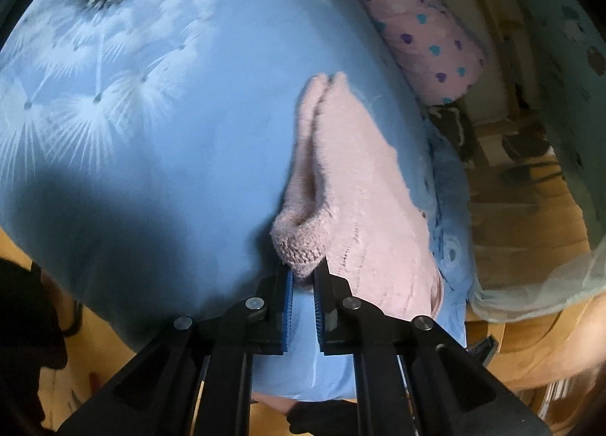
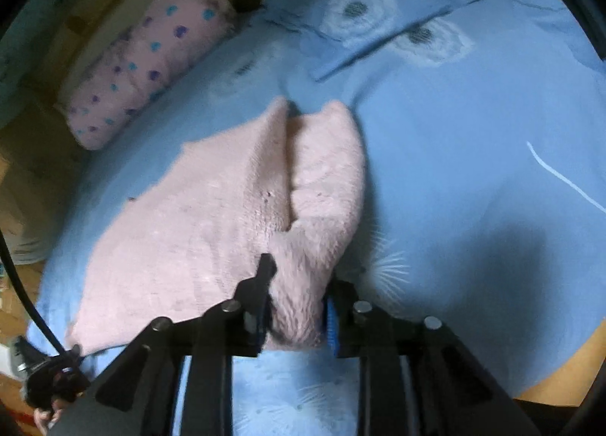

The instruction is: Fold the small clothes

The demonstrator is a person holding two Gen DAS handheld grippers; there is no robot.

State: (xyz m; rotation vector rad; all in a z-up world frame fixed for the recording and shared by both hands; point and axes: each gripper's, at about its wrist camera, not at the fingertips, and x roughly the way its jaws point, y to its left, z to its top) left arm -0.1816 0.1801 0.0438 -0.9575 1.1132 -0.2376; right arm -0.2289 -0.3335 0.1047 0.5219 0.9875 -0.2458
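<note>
A pink knitted sweater point(image 1: 352, 178) lies on a blue bedsheet point(image 1: 170, 133) with white dandelion print. My left gripper point(image 1: 303, 277) is shut on a bunched knitted edge of the sweater, which runs away from it up the bed. In the right wrist view the same sweater point(image 2: 212, 216) spreads left and forward, with a fold line down its middle. My right gripper point(image 2: 295, 299) is shut on a thick fluffy fold of it at the near edge. Both grips lift the cloth slightly off the sheet.
A pink pillow with purple and teal hearts point(image 1: 420, 19) lies at the bed's far side, also in the right wrist view point(image 2: 147, 53). A blue pillow point(image 2: 378, 8) lies at the head. Wooden floor point(image 1: 530, 231) and a sheer net curtain point(image 1: 549, 284) are beside the bed.
</note>
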